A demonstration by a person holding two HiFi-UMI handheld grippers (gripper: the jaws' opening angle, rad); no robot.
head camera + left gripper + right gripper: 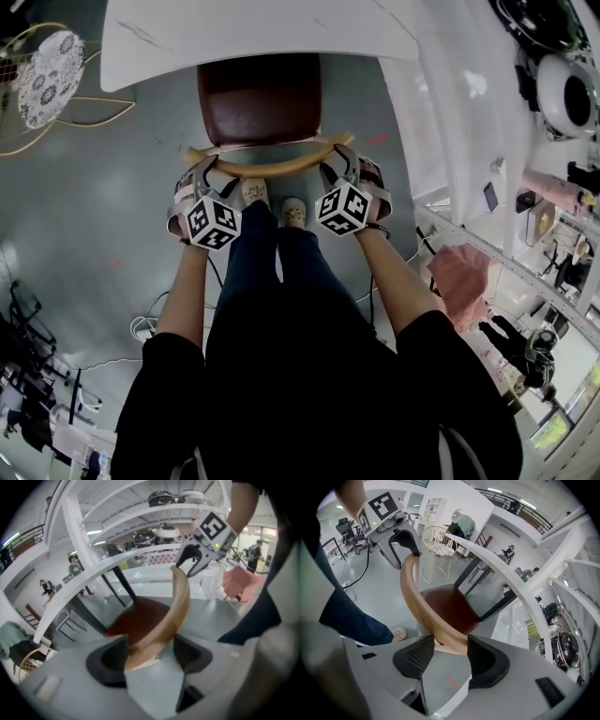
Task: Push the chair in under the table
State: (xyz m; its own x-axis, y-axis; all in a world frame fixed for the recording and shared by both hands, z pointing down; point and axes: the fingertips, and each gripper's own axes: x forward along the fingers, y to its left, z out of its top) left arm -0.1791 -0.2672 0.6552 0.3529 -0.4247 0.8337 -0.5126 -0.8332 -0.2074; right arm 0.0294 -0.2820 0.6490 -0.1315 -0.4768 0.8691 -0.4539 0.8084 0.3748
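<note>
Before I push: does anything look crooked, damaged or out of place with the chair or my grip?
Nothing stands out. The left gripper and right gripper each clamp an end of the curved backrest. The chair sits square to the table, mostly still outside it.

Arms outstretched, left claw (208,169) and right claw (339,165) clamped.

wire chair (49,67), upper left | white shelving (487,248), right | pink cloth (459,279) | floor cable (141,328)

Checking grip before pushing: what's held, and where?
The curved wooden chair backrest: left gripper clamps its left end, right gripper its right end.
</note>
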